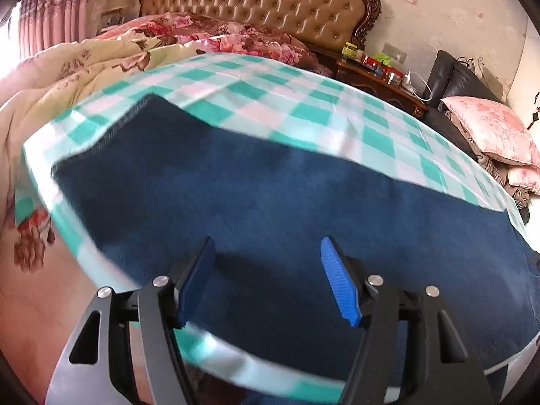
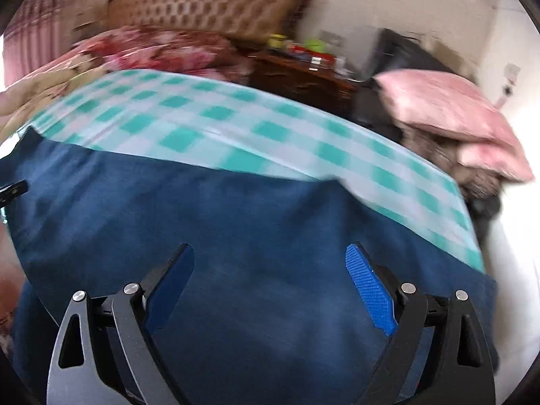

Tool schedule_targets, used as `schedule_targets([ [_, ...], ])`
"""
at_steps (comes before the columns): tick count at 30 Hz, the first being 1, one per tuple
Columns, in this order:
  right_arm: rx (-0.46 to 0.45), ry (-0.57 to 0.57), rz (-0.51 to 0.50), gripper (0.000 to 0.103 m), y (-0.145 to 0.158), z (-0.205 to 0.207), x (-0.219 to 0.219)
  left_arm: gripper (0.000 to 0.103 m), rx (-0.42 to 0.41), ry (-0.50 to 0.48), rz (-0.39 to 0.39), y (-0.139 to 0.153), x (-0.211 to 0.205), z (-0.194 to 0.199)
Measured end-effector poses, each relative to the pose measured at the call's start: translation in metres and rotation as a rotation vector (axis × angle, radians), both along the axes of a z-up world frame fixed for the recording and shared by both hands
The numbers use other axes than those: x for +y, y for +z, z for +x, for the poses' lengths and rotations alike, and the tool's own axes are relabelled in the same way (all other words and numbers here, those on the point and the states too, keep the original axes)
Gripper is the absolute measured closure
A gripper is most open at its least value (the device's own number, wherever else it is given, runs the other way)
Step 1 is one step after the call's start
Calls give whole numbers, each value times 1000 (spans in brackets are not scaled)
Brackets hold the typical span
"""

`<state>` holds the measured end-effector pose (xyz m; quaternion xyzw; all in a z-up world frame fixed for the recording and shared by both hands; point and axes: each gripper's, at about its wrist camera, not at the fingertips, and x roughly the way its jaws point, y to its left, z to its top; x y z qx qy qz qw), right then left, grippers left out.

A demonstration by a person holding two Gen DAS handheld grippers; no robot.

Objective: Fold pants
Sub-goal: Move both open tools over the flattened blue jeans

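Note:
Dark blue pants (image 1: 270, 202) lie flat on a table covered by a green and white checked cloth (image 1: 303, 101). My left gripper (image 1: 266, 246) hovers above the near part of the fabric with its blue pads (image 1: 337, 287) apart and nothing between them. In the right wrist view the same pants (image 2: 236, 219) fill the lower half, and my right gripper (image 2: 270, 253) stands wide open over them, empty. A dark bit of the left gripper (image 2: 13, 190) shows at that view's left edge. Both views are blurred by motion.
Behind the table stands a bed with a tufted headboard (image 1: 256, 3) and floral quilts (image 1: 202, 37). A wooden nightstand (image 1: 381, 77) with small items and a black sofa holding pink pillows (image 1: 489, 128) are at the right. The cloth's near edge (image 1: 236, 354) hangs close below my left gripper.

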<state>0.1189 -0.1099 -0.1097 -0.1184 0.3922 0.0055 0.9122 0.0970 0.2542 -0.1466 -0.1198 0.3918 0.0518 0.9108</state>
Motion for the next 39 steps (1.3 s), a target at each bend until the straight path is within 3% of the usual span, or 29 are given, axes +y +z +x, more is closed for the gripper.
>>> schedule_targets([
  [7,60,93,-7,15,-11,39,66,74,70,-24,102,-4,58,63],
  [11,85,100,-35,15,-25,56,83,72,101,-10,145,-1,86,98],
  [14,113,68,-58,16,-40,71,83,72,80,31,88,8,107,107],
  [17,126,49,-46,16,-52,78,79,63,14,136,67,23,123,78],
  [24,138,16,46,14,-55,79,68,61,-6,189,-18,15,120,-15],
  [27,145,4,73,14,-46,72,75,42,-5,173,-15,20,95,-37],
  [31,160,64,130,14,-36,43,107,21,-10,21,-16,25,33,-34],
  [33,193,85,167,14,-39,27,122,17,1,-38,-15,20,7,-23],
  [36,217,95,165,14,-46,13,134,7,46,-57,55,11,-27,-10],
  [39,233,93,107,12,-57,5,141,2,83,-44,53,1,-38,-3],
])
